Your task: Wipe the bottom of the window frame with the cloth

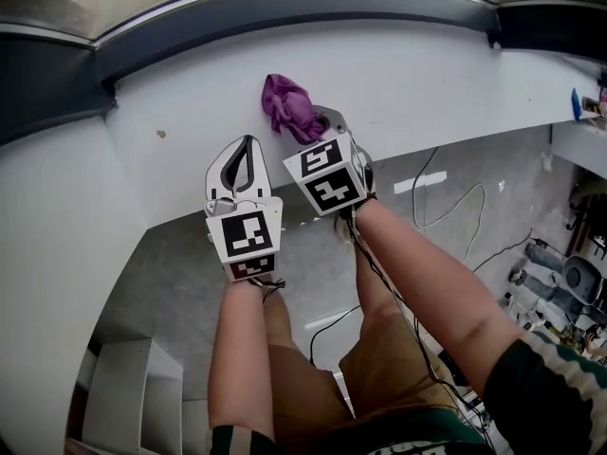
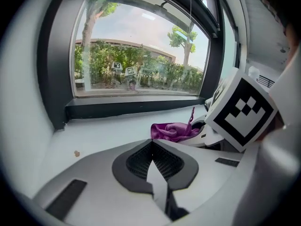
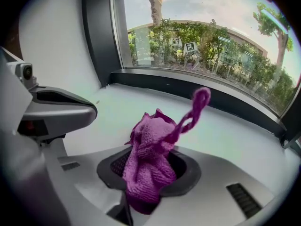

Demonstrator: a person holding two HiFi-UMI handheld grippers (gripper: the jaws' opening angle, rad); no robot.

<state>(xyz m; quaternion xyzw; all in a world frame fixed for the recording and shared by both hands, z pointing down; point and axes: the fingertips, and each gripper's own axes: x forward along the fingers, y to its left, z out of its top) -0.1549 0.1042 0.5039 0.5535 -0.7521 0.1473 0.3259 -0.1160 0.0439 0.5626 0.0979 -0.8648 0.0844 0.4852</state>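
Both grippers are up over the white window sill (image 1: 427, 83), side by side around the middle of its length. They sit closer to the sill's front edge than to the dark bottom rail of the window frame (image 1: 285, 8) along the back edge.

The right gripper (image 1: 321, 126) has the purple cloth (image 3: 150, 159) clamped between its jaws. In the right gripper view the cloth is bunched into a fat wad that fills the gap between the pads, with one twisted tail poking up and out. From the head view the wad sticks out past the jaw tips toward the frame, roughly halfway between the sill's front and back edges and well short of the rail. In the left gripper view the cloth looks like it's down on the sill surface, but I honestly can't tell if it's pressing on it or just above it.

The left gripper (image 1: 248, 145) is just beside the right one, on its left. Its jaws are closed all the way, pad against pad, with nothing in them. It's pointing at the frame too.

There's a little brown speck (image 1: 161, 134) on the sill off toward the left end, well apart from the cloth. Below the sill's front edge you can see grey floor with some cables (image 1: 455, 207) trailing across it.
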